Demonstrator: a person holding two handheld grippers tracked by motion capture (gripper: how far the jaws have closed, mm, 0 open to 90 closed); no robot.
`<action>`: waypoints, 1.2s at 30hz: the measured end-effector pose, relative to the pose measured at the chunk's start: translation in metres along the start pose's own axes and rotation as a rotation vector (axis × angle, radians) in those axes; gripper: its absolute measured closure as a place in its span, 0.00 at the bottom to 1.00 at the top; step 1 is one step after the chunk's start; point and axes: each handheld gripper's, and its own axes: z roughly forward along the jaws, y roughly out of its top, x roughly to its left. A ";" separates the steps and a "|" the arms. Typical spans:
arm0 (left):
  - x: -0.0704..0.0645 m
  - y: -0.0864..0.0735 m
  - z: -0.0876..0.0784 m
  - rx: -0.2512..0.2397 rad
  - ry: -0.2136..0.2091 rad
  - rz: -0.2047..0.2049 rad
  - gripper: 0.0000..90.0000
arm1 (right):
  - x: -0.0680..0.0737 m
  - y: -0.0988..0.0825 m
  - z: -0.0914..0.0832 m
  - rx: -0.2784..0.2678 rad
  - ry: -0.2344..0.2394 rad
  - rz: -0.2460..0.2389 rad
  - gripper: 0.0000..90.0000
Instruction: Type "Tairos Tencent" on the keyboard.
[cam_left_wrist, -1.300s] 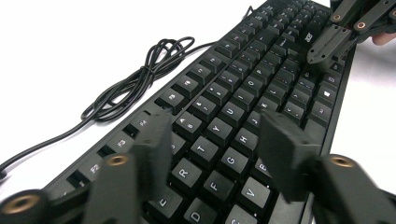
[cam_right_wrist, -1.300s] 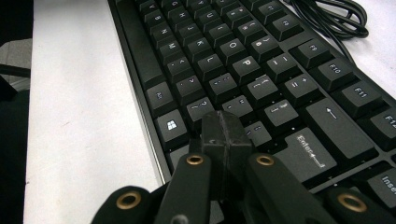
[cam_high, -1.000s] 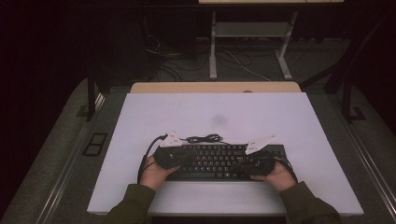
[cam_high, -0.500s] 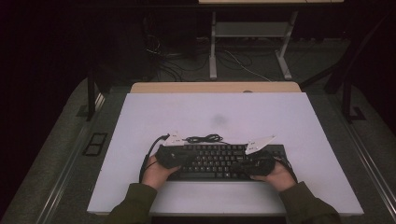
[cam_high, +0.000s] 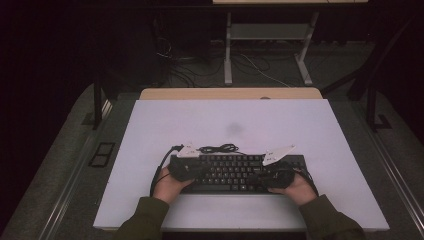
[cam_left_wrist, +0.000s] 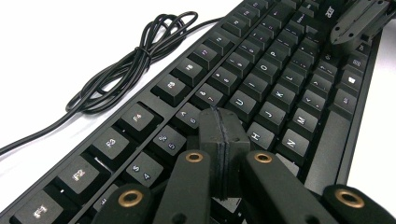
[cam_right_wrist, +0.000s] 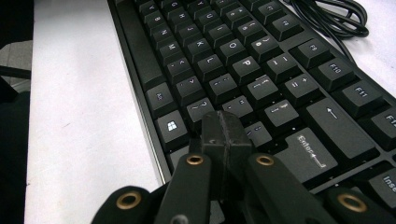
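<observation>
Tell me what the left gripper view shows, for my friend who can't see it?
The left hand-held gripper, its two black jaws pressed shut together, hovers low over the middle letter keys of a black keyboard. A bundled black cable lies on the white table beside the keyboard, and the other hand-held gripper sits at the keyboard's far end.

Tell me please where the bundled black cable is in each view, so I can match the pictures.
High view: the cable lies on the white table, just behind the keyboard's far edge, near the middle.
Left gripper view: the cable is at upper left, beside the row of F keys.
Right gripper view: the cable is at the top right corner, cut by the edge.
Shared landmark: the keyboard's function-key row, which runs along the cable.
</observation>
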 end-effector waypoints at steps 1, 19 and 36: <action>0.000 0.000 0.000 -0.001 -0.001 -0.001 0.99 | 0.000 0.000 0.000 0.000 0.000 0.000 0.99; 0.006 -0.005 -0.019 -0.069 -0.007 -0.035 0.79 | 0.000 0.000 0.000 0.001 -0.001 -0.005 0.99; 0.013 -0.018 -0.034 -0.069 0.047 -0.058 0.37 | -0.001 0.000 0.000 0.000 0.004 -0.002 0.99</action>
